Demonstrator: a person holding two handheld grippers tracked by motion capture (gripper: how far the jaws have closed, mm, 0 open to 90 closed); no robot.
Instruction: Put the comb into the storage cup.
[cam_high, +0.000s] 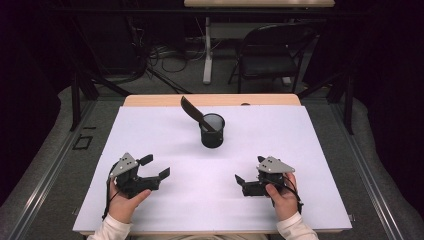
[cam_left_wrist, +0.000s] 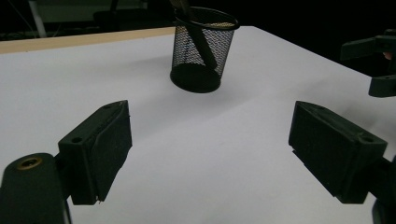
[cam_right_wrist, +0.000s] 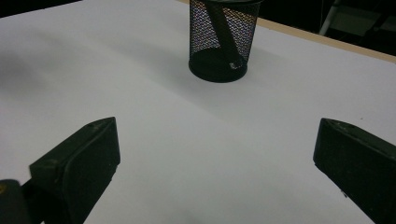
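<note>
A black mesh cup (cam_high: 212, 131) (cam_left_wrist: 202, 51) (cam_right_wrist: 222, 40) stands upright at the middle of the white table sheet (cam_high: 165, 200). A dark flat tool (cam_high: 194, 113) leans inside it, its handle sticking out up and to the left. My left gripper (cam_high: 155, 167) (cam_left_wrist: 210, 149) rests near the front left, jaws wide apart, nothing between them. My right gripper (cam_high: 247, 171) (cam_right_wrist: 215, 168) sits near the front right, also open and empty. Both point toward the cup from a distance. A hand holds each gripper.
The wooden table edge (cam_high: 210, 100) shows beyond the white sheet. Behind the table stand a black folding chair (cam_high: 272, 55) and a desk leg (cam_high: 207, 50) with cables on the floor. The other gripper's jaws (cam_left_wrist: 373, 65) show at the right of the left gripper view.
</note>
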